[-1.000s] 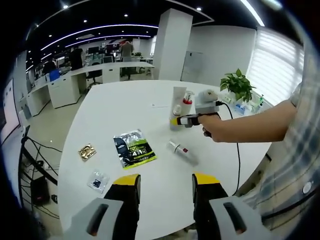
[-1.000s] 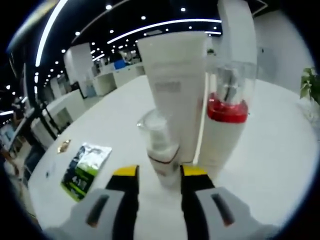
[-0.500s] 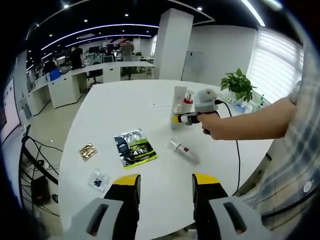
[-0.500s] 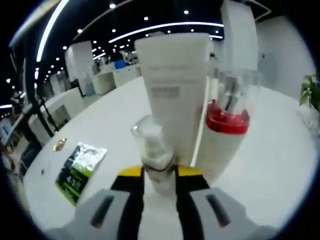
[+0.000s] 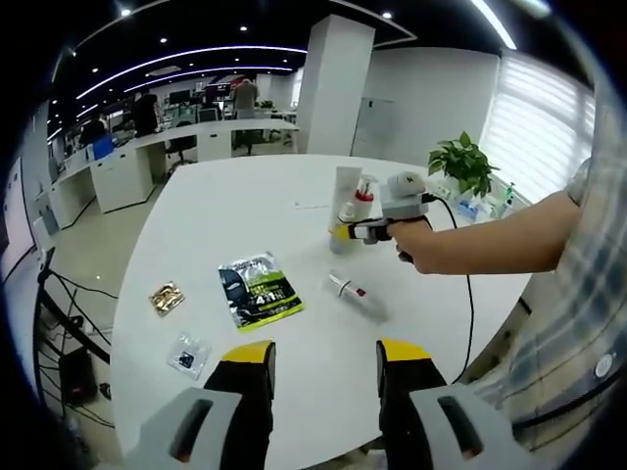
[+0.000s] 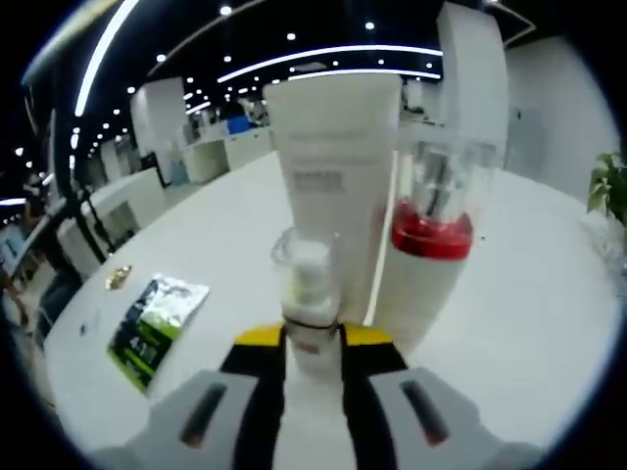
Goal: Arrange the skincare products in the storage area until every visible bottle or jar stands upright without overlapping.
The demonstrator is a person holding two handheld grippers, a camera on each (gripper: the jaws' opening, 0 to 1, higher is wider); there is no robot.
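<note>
Right now my right gripper [image 6: 313,338] pinches a small clear-capped white bottle [image 6: 308,294] upright on the round white table [image 5: 245,196], just before a tall white tube [image 6: 338,186] and a red-collared white pump bottle [image 6: 426,245]. My left gripper [image 5: 323,357] hangs with jaws spread; another small white bottle [image 5: 358,296] lies flat near a green-and-black sachet [image 5: 258,289].

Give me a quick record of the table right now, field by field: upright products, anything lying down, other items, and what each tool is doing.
upright: white tube; red-collared pump bottle; small clear-capped bottle
lying down: small bottle, apart from the group
other items: green sachet; gold packet; clear packet
surface: white table
right tool: shut on small clear-capped bottle
left tool: open, holding nothing
</note>
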